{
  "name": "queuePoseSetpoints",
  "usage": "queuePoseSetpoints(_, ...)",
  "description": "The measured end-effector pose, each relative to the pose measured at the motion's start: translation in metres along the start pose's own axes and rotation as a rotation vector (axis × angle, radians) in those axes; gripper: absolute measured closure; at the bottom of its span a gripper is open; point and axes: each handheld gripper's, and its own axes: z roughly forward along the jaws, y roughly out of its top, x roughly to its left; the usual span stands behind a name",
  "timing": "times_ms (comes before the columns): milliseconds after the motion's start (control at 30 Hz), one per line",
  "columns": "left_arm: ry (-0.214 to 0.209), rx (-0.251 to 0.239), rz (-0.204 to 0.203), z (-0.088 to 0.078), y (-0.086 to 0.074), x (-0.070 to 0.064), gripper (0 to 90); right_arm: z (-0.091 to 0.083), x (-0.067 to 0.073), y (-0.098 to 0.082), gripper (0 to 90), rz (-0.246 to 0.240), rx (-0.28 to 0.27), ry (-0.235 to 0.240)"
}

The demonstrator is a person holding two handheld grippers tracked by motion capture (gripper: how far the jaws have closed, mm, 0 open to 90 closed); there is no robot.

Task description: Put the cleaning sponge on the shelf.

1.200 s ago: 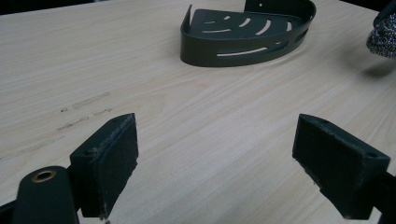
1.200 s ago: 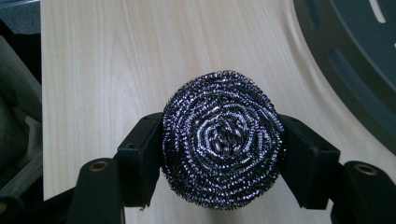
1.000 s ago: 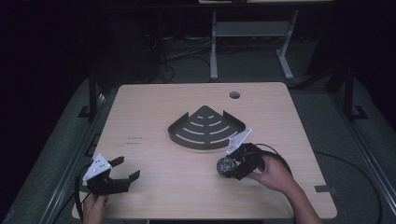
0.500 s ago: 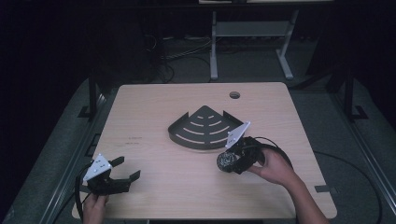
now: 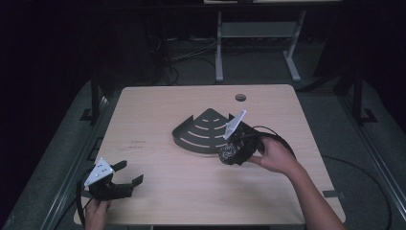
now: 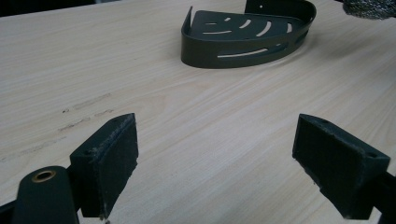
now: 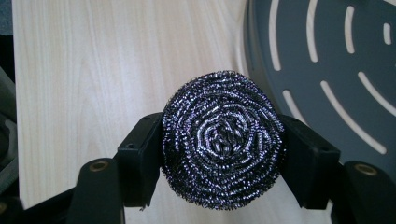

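The bench (image 5: 191,191) is pale wood-grain laminate, smooth and matt. The slotted corner tray (image 6: 247,35) looks like matt dark painted metal. The scouring pad (image 7: 223,140) is coiled, glinting metal wire, rough.

Scourer (image 7: 223,145) hides the right gripper's (image 7: 223,154) pad faces. Shelf (image 7: 327,70) cut off by top and right edges in right gripper view. In left gripper view, scourer (image 6: 371,7) is just a sliver at the top-right corner. Table marks (image 5: 139,143) too small to read (high view).
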Motion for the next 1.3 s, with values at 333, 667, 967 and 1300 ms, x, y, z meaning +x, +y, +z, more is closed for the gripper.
queuePoseSetpoints(333,-0.001,-0.003,-0.008,0.0,0.0,0.001,13.7,0.009,-0.031,0.021,35.1,0.019,0.051,-0.002)
queuePoseSetpoints(667,-0.004,-0.009,-0.016,0.0,0.0,0.002,13.7,0.025,-0.056,0.035,35.1,0.042,0.083,-0.001)
queuePoseSetpoints(967,-0.002,-0.009,-0.013,0.0,0.0,0.003,13.7,0.039,-0.079,0.041,35.0,0.085,0.081,0.002)
queuePoseSetpoints(1300,-0.007,-0.005,-0.01,0.001,0.0,0.002,13.7,0.059,-0.097,0.038,34.8,0.128,0.137,-0.005)
